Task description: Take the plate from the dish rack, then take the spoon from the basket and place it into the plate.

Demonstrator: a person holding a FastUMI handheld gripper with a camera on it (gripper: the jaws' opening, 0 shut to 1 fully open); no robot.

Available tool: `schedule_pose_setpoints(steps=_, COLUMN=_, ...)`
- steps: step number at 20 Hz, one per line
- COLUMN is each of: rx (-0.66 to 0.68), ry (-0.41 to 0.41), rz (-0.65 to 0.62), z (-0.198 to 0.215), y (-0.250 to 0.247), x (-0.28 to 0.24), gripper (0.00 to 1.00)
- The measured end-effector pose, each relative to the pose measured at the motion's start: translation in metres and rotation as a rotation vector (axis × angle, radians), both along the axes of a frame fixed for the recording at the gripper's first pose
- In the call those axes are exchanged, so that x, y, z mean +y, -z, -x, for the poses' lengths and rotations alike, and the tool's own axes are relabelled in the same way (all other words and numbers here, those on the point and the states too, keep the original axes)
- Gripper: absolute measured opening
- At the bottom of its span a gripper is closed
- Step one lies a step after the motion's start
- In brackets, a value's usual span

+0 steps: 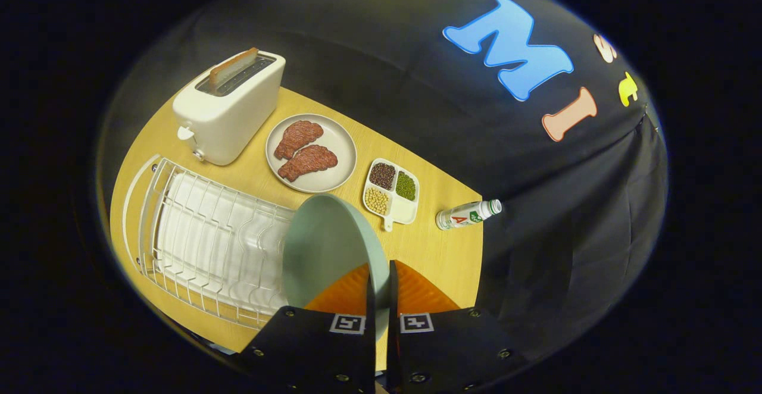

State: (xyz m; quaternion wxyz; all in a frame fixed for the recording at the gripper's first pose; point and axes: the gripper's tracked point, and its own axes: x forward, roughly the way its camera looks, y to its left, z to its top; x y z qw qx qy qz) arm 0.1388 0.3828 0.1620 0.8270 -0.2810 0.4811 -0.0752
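The gripper (380, 287) has its two orange fingers (342, 293) drawn almost together, pinching the rim of a pale green plate (321, 245) between them, one finger on each face of the rim. The plate is held tilted on edge, lifted above the wooden table (440, 251), its round face turned toward the dish rack (202, 239). That white wire rack sits just beside the plate on the fingers' left, with a ribbed white drip tray under its wires; whether the plate's edge touches the rack cannot be told. Just beyond the plate lies a small white divided dish (393, 191) with dark, green and pale beans in its sections, its short handle pointing back toward the fingers. Off to the right of that dish, near the table's edge, a small bottle (469, 214) lies on its side. Farther beyond the plate is a round white plate (342, 144) carrying two pieces of meat (305, 151). Farthest, behind the rack, stands a white toaster (229, 108) with a slice of toast (233, 68) sticking up from its slot.
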Motion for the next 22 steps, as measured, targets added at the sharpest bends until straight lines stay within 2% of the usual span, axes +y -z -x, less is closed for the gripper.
schedule_pose_setpoints(steps=4, rx=-0.004, ry=0.015, rz=-0.086, z=0.007, y=-0.011, x=-0.007, gripper=0.07)
schedule_pose_setpoints(steps=12, rx=-0.042, ry=0.082, rz=-0.266, z=0.036, y=-0.042, x=-0.054, gripper=0.07)
schedule_pose_setpoints(steps=16, rx=-0.029, ry=0.149, rz=-0.444, z=0.064, y=-0.047, x=-0.074, gripper=0.07)
schedule_pose_setpoints(steps=22, rx=-0.018, ry=0.222, rz=-0.628, z=0.101, y=-0.037, x=-0.114, gripper=0.07)
